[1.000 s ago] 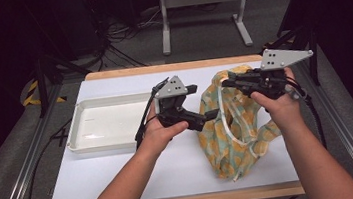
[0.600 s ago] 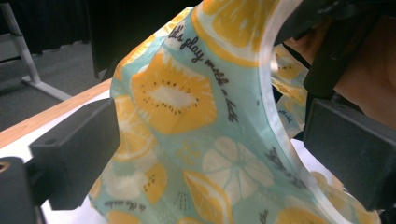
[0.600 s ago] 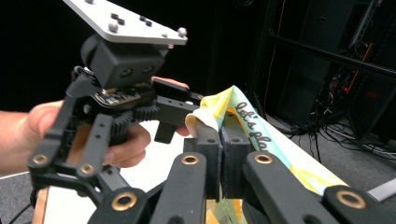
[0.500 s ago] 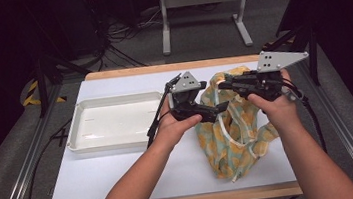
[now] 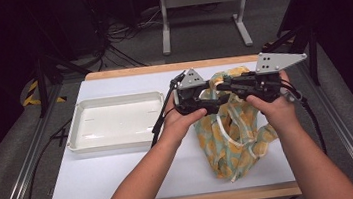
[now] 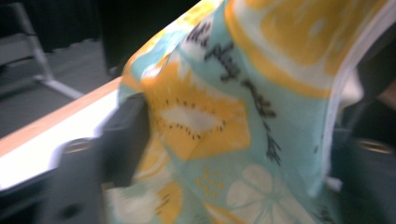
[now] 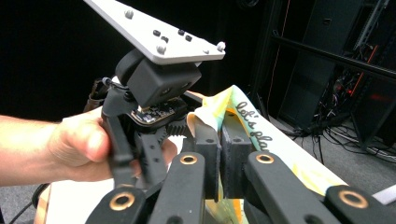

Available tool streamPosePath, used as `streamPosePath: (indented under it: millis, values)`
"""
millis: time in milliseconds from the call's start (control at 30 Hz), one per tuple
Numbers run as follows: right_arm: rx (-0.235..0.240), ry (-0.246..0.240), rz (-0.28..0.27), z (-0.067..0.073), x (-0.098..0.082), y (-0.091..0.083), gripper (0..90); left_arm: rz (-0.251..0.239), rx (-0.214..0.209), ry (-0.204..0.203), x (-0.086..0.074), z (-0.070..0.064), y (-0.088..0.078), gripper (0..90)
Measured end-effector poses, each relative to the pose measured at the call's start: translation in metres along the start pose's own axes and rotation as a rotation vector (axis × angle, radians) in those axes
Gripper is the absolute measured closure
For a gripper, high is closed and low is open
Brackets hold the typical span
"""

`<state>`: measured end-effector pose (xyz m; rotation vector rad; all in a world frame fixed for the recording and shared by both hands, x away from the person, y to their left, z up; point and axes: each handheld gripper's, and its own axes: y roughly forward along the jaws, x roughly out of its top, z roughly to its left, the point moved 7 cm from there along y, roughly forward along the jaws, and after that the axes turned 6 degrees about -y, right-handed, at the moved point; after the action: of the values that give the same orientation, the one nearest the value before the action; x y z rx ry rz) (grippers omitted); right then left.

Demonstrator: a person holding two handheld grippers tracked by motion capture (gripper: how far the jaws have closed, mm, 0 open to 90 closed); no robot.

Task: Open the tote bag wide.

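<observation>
- The white table (image 5: 123,176) carries two things: a shallow white plastic tray (image 5: 115,122) on its left half, with nothing in it, and a patterned fabric bag (image 5: 234,138) on its right half, teal with yellow fruit slices, white flowers and white trim.
- The bag's lower part lies slumped on the table while its top edge is lifted between the two tools, well apart from the tray.
- My reading of the step: the person is taking the bag by its mouth, one tool to each side, most likely to spread it open or lift it.
- The right gripper (image 7: 219,144) has its jaws pressed together on a fold of the bag's rim, just where the black lettering starts.
- The left gripper (image 6: 224,140) has cloth lying between its jaws, which stand apart; one jaw touches the fabric, the other sits at the far edge of that view.
- The next move calls for the left jaws to close on the rim without slipping off the thin cloth, and then a steady pull apart.
- Hard to make out: the left gripper view is blurred, the lettering is cut off, and the bag's opening and anything inside are hidden by folds and hands.
</observation>
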<state>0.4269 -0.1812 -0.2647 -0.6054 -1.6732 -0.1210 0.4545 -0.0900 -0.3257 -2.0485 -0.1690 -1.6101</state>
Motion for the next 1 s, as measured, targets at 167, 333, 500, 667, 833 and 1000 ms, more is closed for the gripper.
streamPosePath:
  millis: [167,333,500,667,833,1000]
  values:
    - [-0.007,-0.005,0.006,0.0,-0.002,0.0,86.6,-0.019,0.046,0.015,0.002,0.001,-0.004,57.9]
    - [-0.012,-0.007,0.007,-0.001,-0.002,-0.001,85.8,-0.006,0.038,0.021,0.002,0.001,-0.006,69.0]
    - [-0.026,-0.014,0.027,-0.001,-0.005,-0.004,79.1,-0.023,0.049,0.01,0.005,0.006,-0.01,79.5]
    - [-0.037,-0.024,0.05,0.004,-0.006,-0.015,67.8,-0.03,0.059,-0.007,0.006,0.011,-0.015,80.8]
    - [-0.052,-0.037,0.07,0.011,-0.008,-0.029,57.3,-0.033,0.062,-0.02,0.005,0.015,-0.016,80.6]
    - [-0.083,-0.011,0.022,0.011,-0.013,-0.048,47.8,-0.033,0.064,-0.025,0.005,0.018,-0.018,80.4]
